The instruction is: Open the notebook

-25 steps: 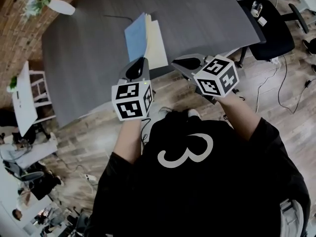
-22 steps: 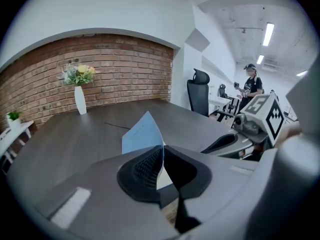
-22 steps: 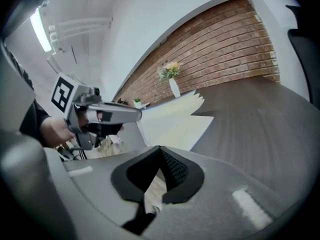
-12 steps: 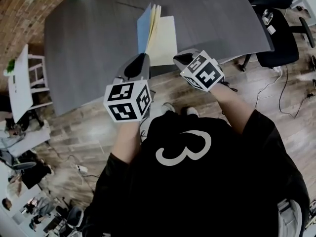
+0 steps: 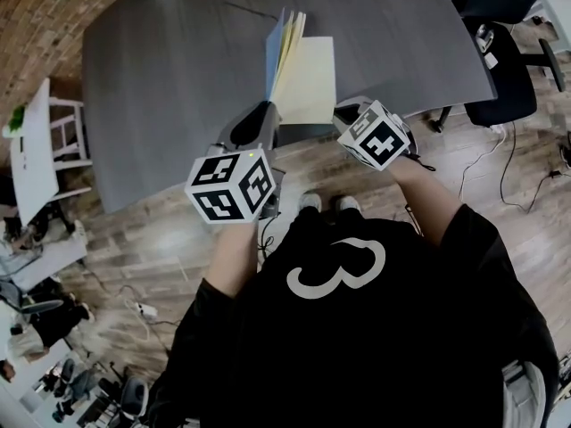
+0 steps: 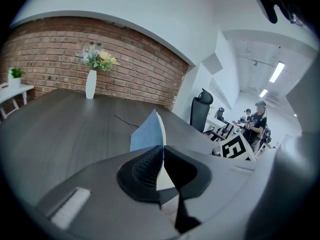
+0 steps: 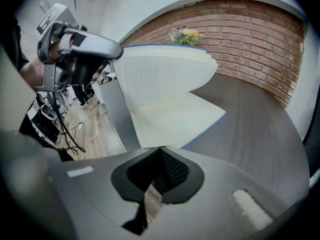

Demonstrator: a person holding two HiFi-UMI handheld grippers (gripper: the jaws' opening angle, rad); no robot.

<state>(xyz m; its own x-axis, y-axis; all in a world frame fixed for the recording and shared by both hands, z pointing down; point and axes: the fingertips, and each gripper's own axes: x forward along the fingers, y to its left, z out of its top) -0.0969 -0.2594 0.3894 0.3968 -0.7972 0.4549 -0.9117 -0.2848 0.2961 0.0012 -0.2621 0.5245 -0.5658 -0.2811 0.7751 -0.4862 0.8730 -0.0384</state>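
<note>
The notebook lies at the near edge of the grey table (image 5: 169, 78). Its blue cover (image 5: 275, 50) stands nearly upright with several pages behind it, while cream pages (image 5: 308, 83) lie flat to the right. My left gripper (image 5: 260, 121) is at the notebook's near left corner. In the left gripper view the jaws (image 6: 162, 151) are shut on the lower edge of the blue cover (image 6: 147, 134). My right gripper (image 5: 350, 110) hangs off the near right corner, above the table edge. The right gripper view shows its jaws (image 7: 159, 156) shut and empty, just short of the flat page (image 7: 175, 116).
A white vase of flowers (image 6: 91, 81) stands at the table's far end before a brick wall. A thin cable (image 5: 245, 9) lies on the table beyond the notebook. A black office chair (image 5: 513, 52) stands at the right, a white shelf (image 5: 36, 150) at the left. People sit in the background.
The blue cover has swung up from a low tilt to nearly upright, with the left gripper on it. The right gripper has sunk and rolled, now close to the notebook's near right corner.
</note>
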